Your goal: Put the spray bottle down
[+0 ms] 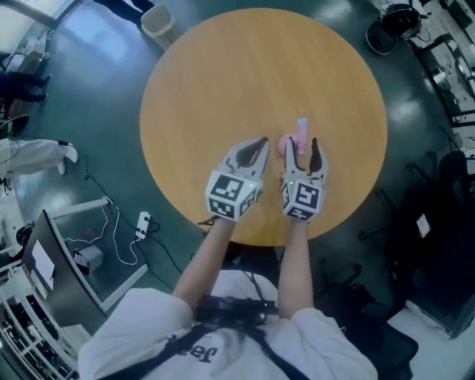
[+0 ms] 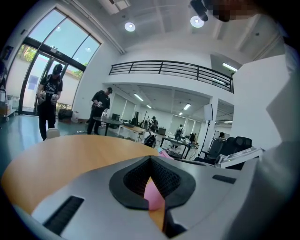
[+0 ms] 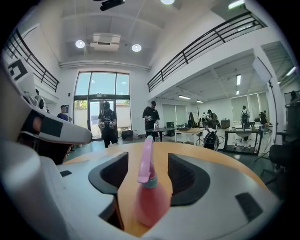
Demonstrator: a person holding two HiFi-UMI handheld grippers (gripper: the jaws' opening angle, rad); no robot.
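A pink spray bottle (image 1: 300, 138) stands upright on the round wooden table (image 1: 223, 74), near its front right. My right gripper (image 1: 302, 145) is open around it. In the right gripper view the bottle (image 3: 149, 192) stands between the two black pads (image 3: 185, 176) with a gap on each side, its nozzle pointing up. My left gripper (image 1: 261, 142) is just left of the bottle, its jaws shut with nothing between them. In the left gripper view the fingertips (image 2: 150, 158) meet, and a bit of the pink bottle (image 2: 153, 196) shows through the gap behind them.
A white bin (image 1: 156, 19) stands on the floor beyond the table's far left edge. Black chairs (image 1: 445, 200) are at the right, a desk with cables (image 1: 89, 252) at the left. People (image 3: 107, 123) stand far off in the hall.
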